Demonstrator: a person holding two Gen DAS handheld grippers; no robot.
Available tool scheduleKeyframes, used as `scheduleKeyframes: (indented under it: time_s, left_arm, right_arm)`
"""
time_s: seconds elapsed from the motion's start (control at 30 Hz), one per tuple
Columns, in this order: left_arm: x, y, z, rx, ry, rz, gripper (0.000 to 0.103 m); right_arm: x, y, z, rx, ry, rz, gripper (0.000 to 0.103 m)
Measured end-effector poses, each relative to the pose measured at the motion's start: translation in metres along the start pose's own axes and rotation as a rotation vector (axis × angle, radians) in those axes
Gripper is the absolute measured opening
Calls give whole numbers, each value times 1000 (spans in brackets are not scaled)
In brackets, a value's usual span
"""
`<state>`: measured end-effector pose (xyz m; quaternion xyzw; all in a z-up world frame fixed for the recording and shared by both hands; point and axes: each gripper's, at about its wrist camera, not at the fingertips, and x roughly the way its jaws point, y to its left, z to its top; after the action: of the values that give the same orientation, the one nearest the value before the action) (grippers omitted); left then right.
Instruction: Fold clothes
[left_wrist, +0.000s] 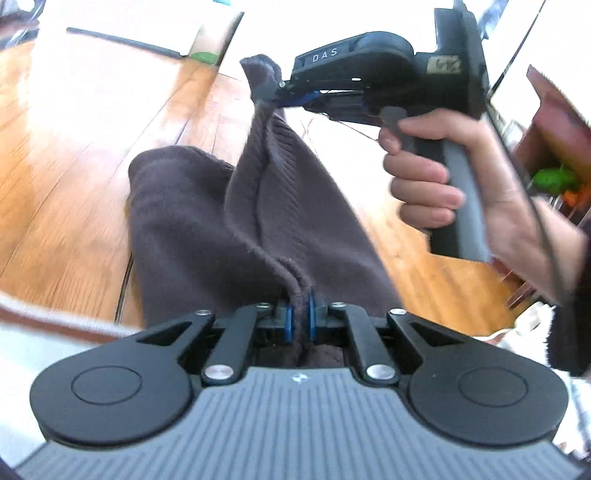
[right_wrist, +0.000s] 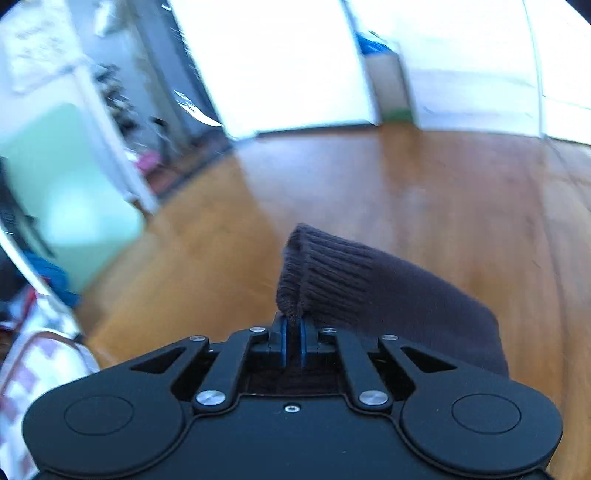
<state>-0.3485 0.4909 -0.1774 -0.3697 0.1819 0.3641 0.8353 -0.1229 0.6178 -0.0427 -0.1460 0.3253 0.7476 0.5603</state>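
Sweater (left_wrist: 207, 221) pinched by both claws; only left wrist shows hand (left_wrist: 443, 177).

My left gripper (left_wrist: 299, 317) is matt black plastic with bright metal rivets, blue pads and a ribbed grey housing. The brown garment (left_wrist: 207, 221) I pinch is soft knitted cloth, ribbed along its hem, slightly fuzzy. Below, the wooden floor (left_wrist: 74, 166) shines glossy and smooth

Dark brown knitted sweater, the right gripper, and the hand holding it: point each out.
Dark brown knitted sweater (left_wrist: 192, 229): left wrist view, broad hanging body.
Right gripper (left_wrist: 266, 95): left wrist view, fingertips pinching the sweater's edge.
Hand (left_wrist: 436, 173): left wrist view, fingers around the grey handle.
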Motion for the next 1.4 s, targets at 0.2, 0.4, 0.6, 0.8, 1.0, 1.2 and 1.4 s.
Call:
scheduleKeyframes:
  time_s: [0.2,0.4,0.6,0.8,1.0,1.2,1.4]
  left_arm:
    - [26,13,-27,-87,277,137,7]
    - [32,16,-19,-81,316,133,7]
    - [32,61,18,-223,359,40,11]
    - [2,90,47,-163,260,67,19]
    - [5,55,56,-57,127,-14,46]
    - [32,44,39,-16,193,-23,46]
    - [38,20,31,164,260,195,47]
  right_arm:
    - [38,39,-15,-198,153,30,9]
    - [76,48,-48,-189,287,21,21]
    - [10,50,-73,27,292,302,21]
    - [-59,23,-120,107,259,81,37]
    - [-59,50,-166,-18,359,81,43]
    - [-58,67,-185,-36,385,149,45]
    - [-76,69,-191,-55,355,216,46]
